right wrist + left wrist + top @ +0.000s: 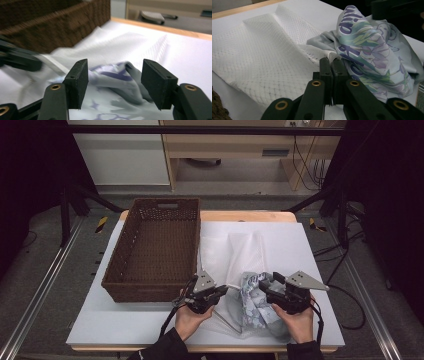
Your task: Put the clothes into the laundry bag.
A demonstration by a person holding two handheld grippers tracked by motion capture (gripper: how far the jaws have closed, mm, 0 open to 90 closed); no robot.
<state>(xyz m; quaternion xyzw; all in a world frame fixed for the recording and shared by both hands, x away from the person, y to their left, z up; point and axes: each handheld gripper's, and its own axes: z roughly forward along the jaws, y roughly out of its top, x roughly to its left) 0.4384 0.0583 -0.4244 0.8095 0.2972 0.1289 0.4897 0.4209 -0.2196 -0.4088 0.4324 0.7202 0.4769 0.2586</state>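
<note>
A crumpled cloth (254,304) printed with purple letters and flowers lies on a white mesh bag (240,252) near the table's front edge. My left gripper (223,291) is shut, and its tips (332,62) pinch the hem of the mesh bag (262,55) right beside the cloth (367,50). My right gripper (265,287) is at the right side of the cloth. Its jaws (115,75) stand open and apart from the cloth (120,86), which lies below and beyond them.
A dark brown wicker basket (145,287) stands on the left half of the white mat (300,250), close to the left gripper. Its wall (62,27) rises beyond the right gripper. A wooden table edge and a cabinet lie farther back.
</note>
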